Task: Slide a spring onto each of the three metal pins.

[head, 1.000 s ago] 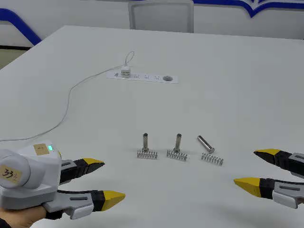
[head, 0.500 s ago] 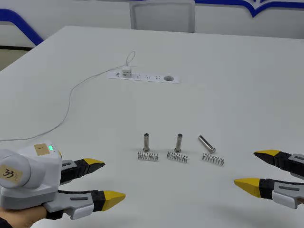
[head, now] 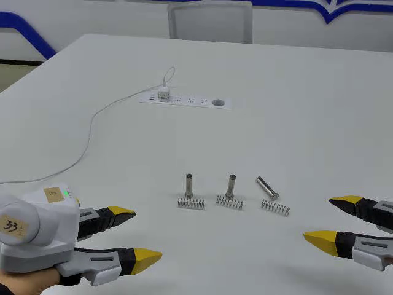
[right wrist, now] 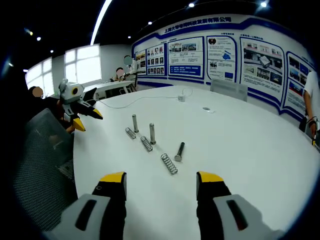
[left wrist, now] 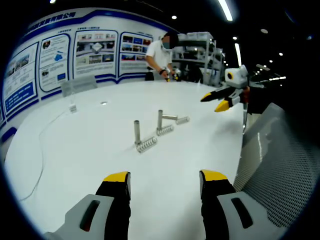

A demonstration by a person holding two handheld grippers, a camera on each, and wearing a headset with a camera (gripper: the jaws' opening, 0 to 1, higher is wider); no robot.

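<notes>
Three metal pins are on the white table: the left pin (head: 188, 184) and middle pin (head: 231, 185) stand upright, and the right pin (head: 266, 188) lies on its side. One spring lies flat in front of each: (head: 190, 203), (head: 229, 202), (head: 275, 208). My left gripper (head: 136, 235) hovers open at the near left, well short of the parts. To the right of the lying pin my right gripper (head: 328, 219) is open and holds nothing. The left gripper view shows its open jaws (left wrist: 165, 177) facing the pins (left wrist: 137, 132). In the right gripper view the lying pin (right wrist: 179, 151) and its spring (right wrist: 169, 163) are nearest.
A white power strip (head: 185, 99) with a plugged-in adapter lies farther back, and its cable (head: 92, 126) trails to the left edge. A chair (head: 210, 21) stands behind the table. A mesh chair back (left wrist: 280, 165) is close on the near side. People stand in the background.
</notes>
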